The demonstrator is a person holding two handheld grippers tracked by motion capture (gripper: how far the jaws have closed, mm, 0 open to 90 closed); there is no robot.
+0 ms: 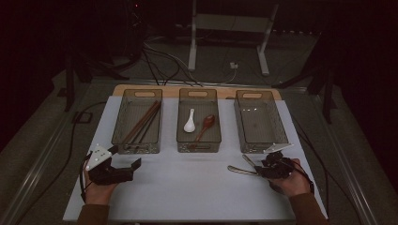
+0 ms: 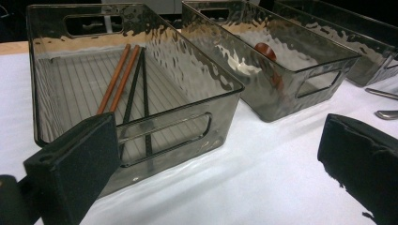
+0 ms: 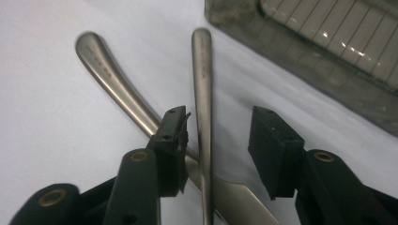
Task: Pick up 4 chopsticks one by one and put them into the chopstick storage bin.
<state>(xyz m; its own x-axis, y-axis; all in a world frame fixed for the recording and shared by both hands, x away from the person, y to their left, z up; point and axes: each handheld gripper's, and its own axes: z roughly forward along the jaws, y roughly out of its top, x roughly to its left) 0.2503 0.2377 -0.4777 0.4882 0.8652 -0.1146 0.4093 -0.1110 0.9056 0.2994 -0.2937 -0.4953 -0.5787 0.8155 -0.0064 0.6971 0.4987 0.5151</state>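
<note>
The right gripper (image 3: 216, 136) hangs low over two brushed-steel cutlery handles that cross on the white table cover (image 1: 187, 187), just in front of the empty smoked-plastic bin (image 1: 261, 121) at the right. Its black jaws straddle the slimmer, straight steel handle (image 3: 202, 84); they stand partly closed, with a visible gap on the right side, so the pads do not yet press on it. The broader, curved steel handle (image 3: 112, 84) passes under the left jaw and beneath the straight one.

The left gripper (image 2: 220, 164) rests open on the cover in front of the left smoked-plastic bin (image 2: 141, 136), which holds brown and black chopsticks (image 2: 123, 79). The middle bin (image 1: 199, 121) holds a white ceramic spoon (image 1: 189, 122) and a brown wooden spoon (image 1: 206, 125).

The crossing is the likely trouble. If the jaws close here, the left pad may catch the curved handle as well, so both pieces lift, or the lower one drags and skids across the cover. The straight handle is thin, smooth and sits off-centre between the pads; a grip on its edge could let it pivot or slip out on the way to a bin.
</note>
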